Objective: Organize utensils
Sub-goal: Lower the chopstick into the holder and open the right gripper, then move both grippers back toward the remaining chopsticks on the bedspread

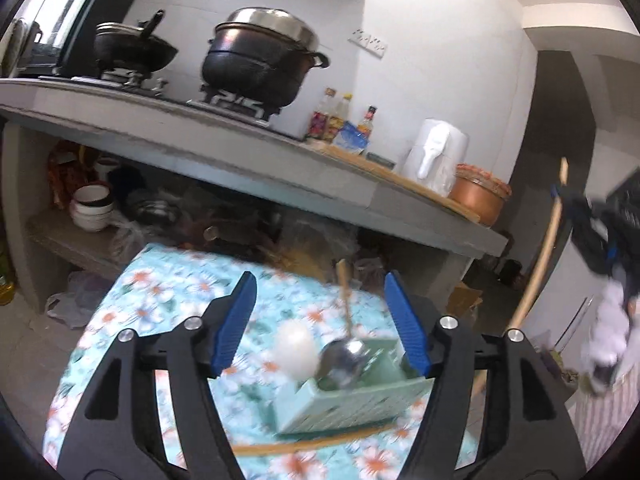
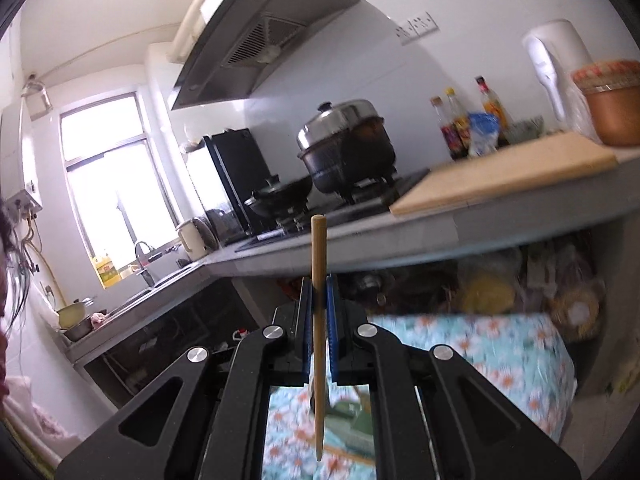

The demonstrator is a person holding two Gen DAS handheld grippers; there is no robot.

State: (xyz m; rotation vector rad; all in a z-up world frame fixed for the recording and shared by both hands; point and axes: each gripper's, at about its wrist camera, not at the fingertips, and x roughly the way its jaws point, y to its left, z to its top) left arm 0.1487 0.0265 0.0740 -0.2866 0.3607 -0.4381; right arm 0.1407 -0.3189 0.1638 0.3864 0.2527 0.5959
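My left gripper (image 1: 320, 292) is open and empty above a pale green slotted utensil basket (image 1: 352, 404) on a floral tablecloth (image 1: 160, 304). In the basket are a metal ladle with a wooden handle (image 1: 345, 354) and a white spoon (image 1: 294, 346). A single wooden chopstick (image 1: 316, 444) lies on the cloth in front of the basket. My right gripper (image 2: 319, 292) is shut on a wooden chopstick (image 2: 319, 320), held upright. It also shows at the right of the left wrist view (image 1: 538, 264), with the right gripper (image 1: 560, 196) high beside the table.
A grey kitchen counter (image 1: 240, 160) runs behind the table with a black steamer pot (image 1: 260, 64), a wok (image 1: 132, 50), sauce bottles (image 1: 332, 120), a white appliance (image 1: 436, 156) and a copper bowl (image 1: 478, 198). Bowls and bags sit on the shelf under it.
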